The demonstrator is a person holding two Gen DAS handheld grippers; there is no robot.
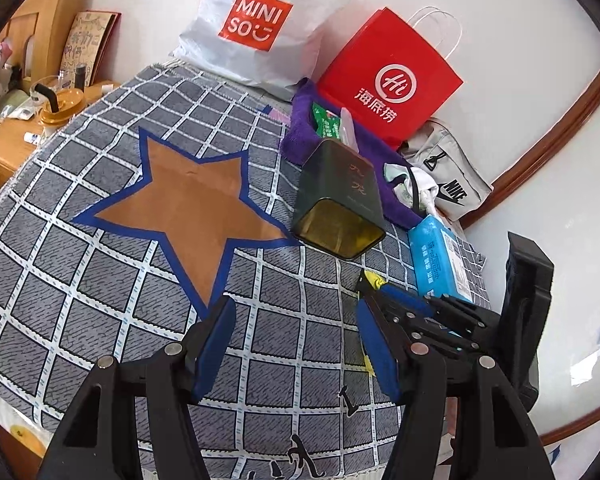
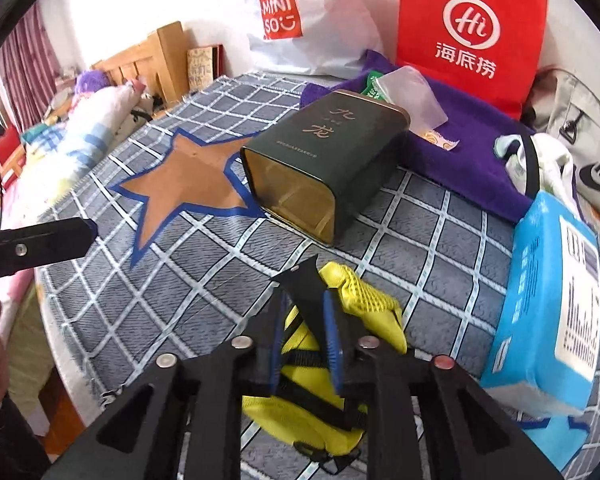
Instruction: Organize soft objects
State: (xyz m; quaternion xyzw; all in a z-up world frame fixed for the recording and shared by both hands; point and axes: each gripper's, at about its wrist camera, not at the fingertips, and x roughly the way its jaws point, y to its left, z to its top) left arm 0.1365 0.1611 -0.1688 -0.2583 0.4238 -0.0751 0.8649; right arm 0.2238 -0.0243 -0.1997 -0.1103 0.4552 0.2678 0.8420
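Note:
My right gripper [image 2: 305, 312] is shut on a yellow mesh pouch [image 2: 364, 300] with black straps, low over the grey checked cloth [image 2: 220, 264]. In the left wrist view the right gripper [image 1: 404, 300] shows at the right with a bit of yellow pouch [image 1: 374, 282]. My left gripper [image 1: 296, 332] is open and empty above the cloth, just below the brown star [image 1: 192, 200]. A blue tissue pack [image 2: 548, 296] lies right of the pouch. A purple towel [image 2: 472, 160] with a white garment [image 2: 544, 164] on it lies behind.
A dark green tin [image 2: 324, 160] lies on its side, open end toward me, beside the star [image 2: 188, 180]. A red paper bag [image 2: 472, 32], a white Miniso bag [image 2: 300, 12] and a grey Nike bag [image 2: 596, 168] stand by the wall. A wooden nightstand [image 1: 16, 140] is at left.

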